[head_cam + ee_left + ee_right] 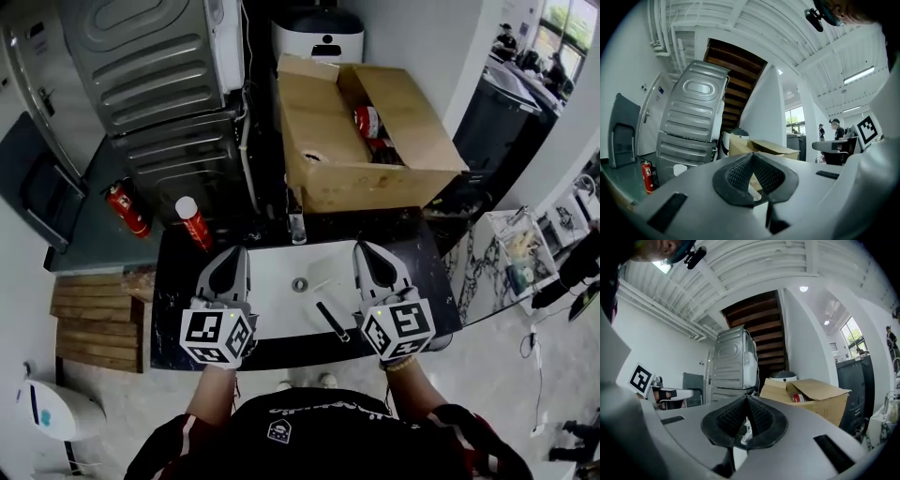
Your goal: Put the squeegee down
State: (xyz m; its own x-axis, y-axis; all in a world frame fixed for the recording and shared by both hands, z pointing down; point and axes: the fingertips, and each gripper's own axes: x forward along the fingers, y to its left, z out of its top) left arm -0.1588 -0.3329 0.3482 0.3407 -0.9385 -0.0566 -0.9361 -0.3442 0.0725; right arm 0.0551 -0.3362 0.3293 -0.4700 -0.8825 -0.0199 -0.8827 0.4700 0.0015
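The squeegee (332,321) lies by itself at the front of the white sink basin (281,281), its black handle pointing toward the front right; nothing holds it. My left gripper (238,251) hovers over the basin's left edge, and its jaws are shut with nothing between them. My right gripper (363,247) hovers over the basin's right edge, just right of the squeegee, also shut and empty. In the left gripper view the left gripper's (752,156) pads meet at the tip. The right gripper view shows the right gripper (746,401) closed the same way. Both point level toward the back wall.
A black countertop (173,291) surrounds the sink, with a faucet (297,226) behind it. An open cardboard box (323,173) stands at the back, beside a grey metal appliance (155,66). A red spray can (195,223), a fire extinguisher (127,208) and wooden boards (92,321) sit left.
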